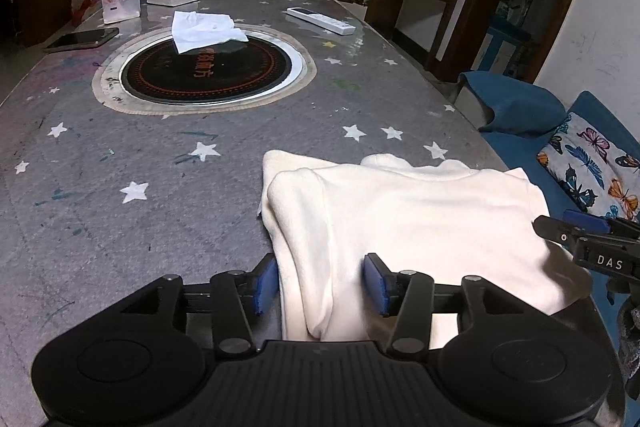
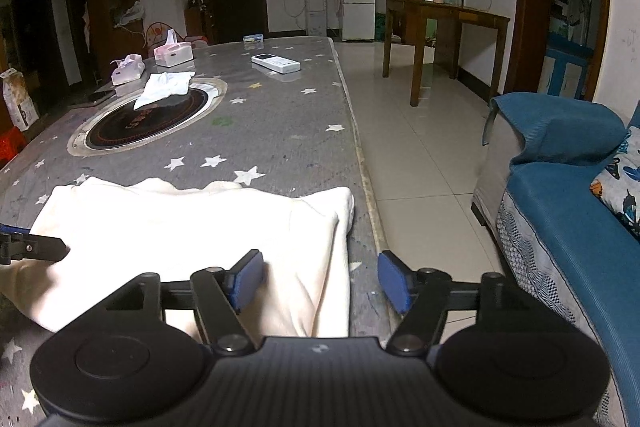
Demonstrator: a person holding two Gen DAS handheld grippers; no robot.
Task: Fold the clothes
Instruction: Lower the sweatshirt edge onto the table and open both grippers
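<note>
Item: cream garment, folded, at the near right corner of my star-print table, beside its edge. My left gripper stands released astride its left fold; my right gripper released over its right edge. Beyond the garment: bare tabletop, round hotplate, tissue, remote.

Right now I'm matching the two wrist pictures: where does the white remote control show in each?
Left wrist: white remote control lies upper centre-right, on the table's far right part.
Right wrist: remote control lies upper centre, near the table's far right edge.
Shared landmark: the round black hotplate, left of the remote in both.
</note>
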